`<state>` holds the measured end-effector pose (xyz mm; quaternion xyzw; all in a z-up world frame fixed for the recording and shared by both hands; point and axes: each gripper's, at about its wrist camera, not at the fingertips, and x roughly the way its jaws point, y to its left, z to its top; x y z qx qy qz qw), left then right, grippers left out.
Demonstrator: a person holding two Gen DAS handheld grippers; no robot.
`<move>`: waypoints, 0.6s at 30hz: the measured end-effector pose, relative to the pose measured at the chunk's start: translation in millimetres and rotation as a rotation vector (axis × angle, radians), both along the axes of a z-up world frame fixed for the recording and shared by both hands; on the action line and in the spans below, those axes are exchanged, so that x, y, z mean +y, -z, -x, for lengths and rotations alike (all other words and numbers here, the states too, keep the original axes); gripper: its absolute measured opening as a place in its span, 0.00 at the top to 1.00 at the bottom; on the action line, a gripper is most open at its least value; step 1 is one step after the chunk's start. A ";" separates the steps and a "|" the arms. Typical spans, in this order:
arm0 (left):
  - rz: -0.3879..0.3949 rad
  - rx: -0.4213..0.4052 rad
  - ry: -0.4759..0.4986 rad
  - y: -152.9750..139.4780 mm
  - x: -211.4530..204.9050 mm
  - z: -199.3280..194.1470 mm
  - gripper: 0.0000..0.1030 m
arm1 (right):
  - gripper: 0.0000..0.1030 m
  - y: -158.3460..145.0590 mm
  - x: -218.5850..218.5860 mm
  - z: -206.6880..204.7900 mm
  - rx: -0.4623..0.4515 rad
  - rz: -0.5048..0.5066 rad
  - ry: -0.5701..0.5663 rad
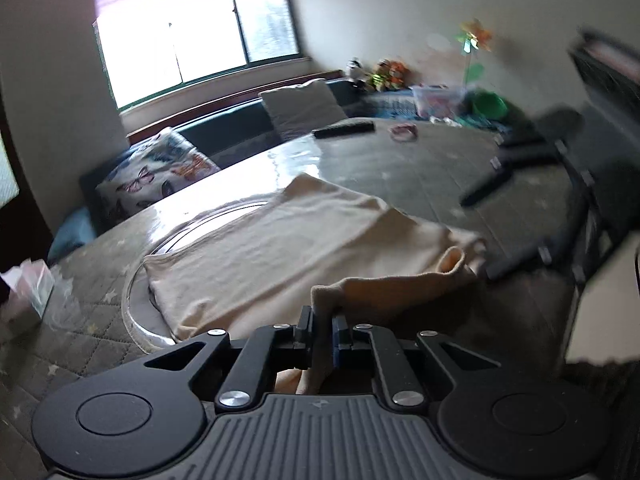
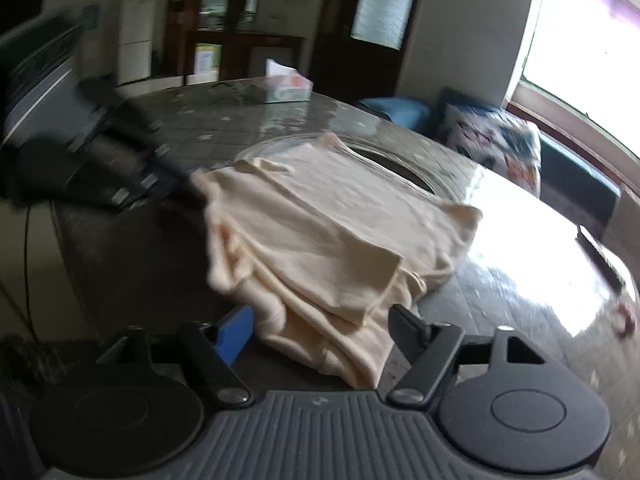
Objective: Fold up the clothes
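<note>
A cream garment [image 1: 280,248] lies partly folded on the round table, over the glass turntable [image 1: 134,300]. At the bottom of the left wrist view, my left gripper [image 1: 322,330] is shut on a raised edge of the cloth, which runs back between its fingers. In the right wrist view the same garment [image 2: 320,236] lies in layers, and my right gripper [image 2: 320,326] is open with the cloth's near end between its wide-spread fingers and the pads off it. The right gripper [image 1: 486,232] also shows blurred at the garment's right end. The left gripper [image 2: 180,184] shows blurred at the cloth's far left corner.
The table [image 1: 420,176] has a quilted grey cover under a glossy sheet. On it are a black remote [image 1: 342,129], a pink hair tie [image 1: 404,132] and a tissue box [image 1: 24,292]. Behind the table is a sofa with cushions [image 1: 152,176], under a bright window.
</note>
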<state>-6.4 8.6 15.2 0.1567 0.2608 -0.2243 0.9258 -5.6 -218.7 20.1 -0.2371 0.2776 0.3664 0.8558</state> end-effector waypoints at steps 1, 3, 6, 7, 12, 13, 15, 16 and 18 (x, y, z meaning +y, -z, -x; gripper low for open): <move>0.008 0.002 -0.006 -1.4 0.4 -4.2 0.91 | 0.25 1.7 3.3 1.5 -0.012 0.010 -0.021; 0.020 0.004 -0.010 -3.6 0.5 -10.9 0.91 | 0.25 5.5 10.1 1.8 -0.023 0.019 -0.043; 0.022 0.011 -0.010 -3.9 -0.2 -16.7 0.91 | 0.27 11.6 19.0 -3.3 -0.026 0.015 -0.060; 0.021 0.013 -0.008 -3.2 -0.4 -15.7 0.91 | 0.29 14.3 22.5 -7.0 -0.024 0.014 -0.061; 0.018 0.030 -0.003 1.3 3.3 -6.1 0.88 | 0.62 23.5 34.0 -25.0 0.015 0.012 -0.037; 0.013 0.030 -0.003 2.1 4.6 -3.8 0.87 | 0.72 24.0 34.4 -27.2 0.025 0.009 -0.036; 0.002 0.023 -0.001 4.1 6.9 5.0 0.85 | 0.78 22.8 32.9 -31.2 0.051 -0.009 -0.036; -0.006 0.018 -0.001 4.7 7.8 9.0 0.80 | 0.81 20.7 31.7 -32.8 0.062 -0.021 -0.034; -0.038 0.010 -0.010 7.4 8.5 16.3 0.59 | 0.84 16.2 30.0 -35.0 0.074 -0.038 -0.020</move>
